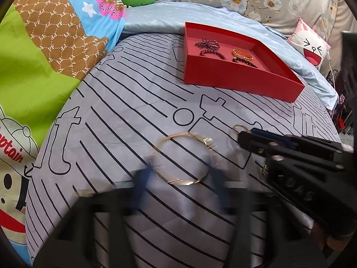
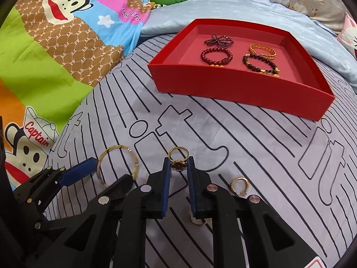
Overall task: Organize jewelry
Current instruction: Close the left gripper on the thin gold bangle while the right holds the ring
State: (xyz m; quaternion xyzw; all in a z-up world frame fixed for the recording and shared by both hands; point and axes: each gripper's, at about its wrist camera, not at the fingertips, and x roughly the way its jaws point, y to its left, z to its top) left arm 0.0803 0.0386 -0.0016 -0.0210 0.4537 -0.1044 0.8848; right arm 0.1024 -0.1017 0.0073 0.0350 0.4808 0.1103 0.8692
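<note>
A red box (image 2: 234,89) on the striped bedsheet holds several bead bracelets (image 2: 216,55); it also shows in the left wrist view (image 1: 234,76). My right gripper (image 2: 178,164) is shut on a gold ring with a dark stone (image 2: 177,158), still at the sheet. My left gripper (image 1: 178,174) is open, blurred, its fingers astride a thin gold bangle (image 1: 185,158) lying flat on the sheet. The bangle also shows in the right wrist view (image 2: 118,165), with a left fingertip (image 2: 78,170) beside it.
Two small gold rings lie on the sheet by my right gripper, one to the right (image 2: 239,185) and one under it (image 2: 197,221). A cartoon quilt (image 2: 55,55) covers the left, pillows (image 1: 312,47) the back.
</note>
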